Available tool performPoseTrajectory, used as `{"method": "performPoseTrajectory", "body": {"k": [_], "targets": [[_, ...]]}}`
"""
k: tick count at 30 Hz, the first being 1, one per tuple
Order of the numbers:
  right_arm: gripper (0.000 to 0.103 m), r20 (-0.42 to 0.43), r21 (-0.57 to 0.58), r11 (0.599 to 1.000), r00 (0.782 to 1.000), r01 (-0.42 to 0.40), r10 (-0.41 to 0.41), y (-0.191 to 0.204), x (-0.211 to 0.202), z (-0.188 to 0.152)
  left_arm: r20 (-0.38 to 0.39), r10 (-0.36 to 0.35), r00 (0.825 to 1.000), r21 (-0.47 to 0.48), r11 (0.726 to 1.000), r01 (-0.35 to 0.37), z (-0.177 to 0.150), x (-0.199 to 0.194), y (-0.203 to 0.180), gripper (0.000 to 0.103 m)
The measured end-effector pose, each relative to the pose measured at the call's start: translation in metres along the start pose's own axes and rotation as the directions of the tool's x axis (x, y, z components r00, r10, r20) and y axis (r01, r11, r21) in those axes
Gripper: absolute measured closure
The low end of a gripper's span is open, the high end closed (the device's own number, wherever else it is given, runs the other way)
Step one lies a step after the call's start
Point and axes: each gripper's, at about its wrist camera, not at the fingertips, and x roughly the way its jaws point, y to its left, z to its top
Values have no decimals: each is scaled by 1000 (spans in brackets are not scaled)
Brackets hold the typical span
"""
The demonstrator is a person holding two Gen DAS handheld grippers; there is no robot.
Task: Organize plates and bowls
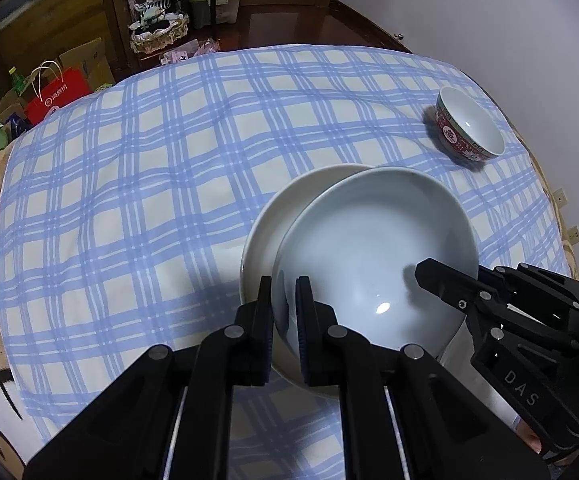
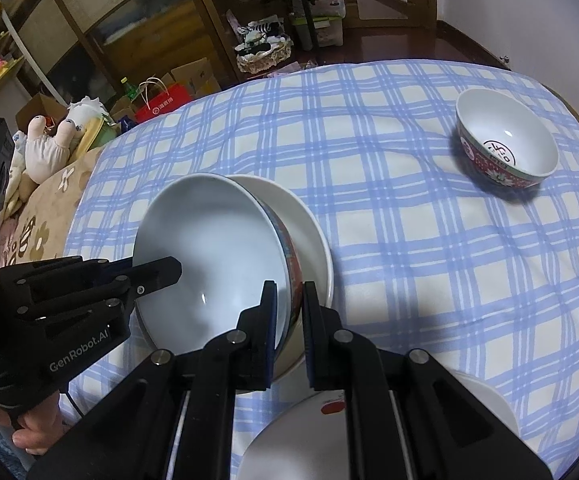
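Note:
A large pale-blue bowl (image 1: 373,256) with a red patterned outside (image 2: 209,240) is held tilted over a white plate (image 1: 273,216), which lies on the checked cloth (image 2: 309,216). My left gripper (image 1: 285,320) is shut on the bowl's near rim. My right gripper (image 2: 289,320) is shut on the opposite rim, one finger inside, one outside. Each gripper shows in the other's view, the right one (image 1: 449,284) and the left one (image 2: 153,276). A small red patterned bowl (image 1: 469,124) stands upright at the far right (image 2: 505,140).
A blue-and-white checked cloth (image 1: 149,184) covers the table. A white plate with a red mark (image 2: 321,432) lies below my right gripper near the front edge. Beyond the far edge are boxes, a red bag (image 2: 161,100), a basket and shelves.

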Motion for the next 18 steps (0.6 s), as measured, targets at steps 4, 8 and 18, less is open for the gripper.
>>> {"method": "performPoseTrajectory", "body": {"k": [4,8,18], "targets": [[91,-3,-19,999,1000,29,-29,3,1,0,2,39,999,78,996,-39,0,-3,-8,93],[91,-6,-30,999,999,43,-43,4,3,-1,8,41,999,79,996,-42,0,-3,-8,93],[90,-8,-42,998,998,56,-57,6,3,-1,-8,27,1000,55,998,-26,1,-2,-7,91]]}}
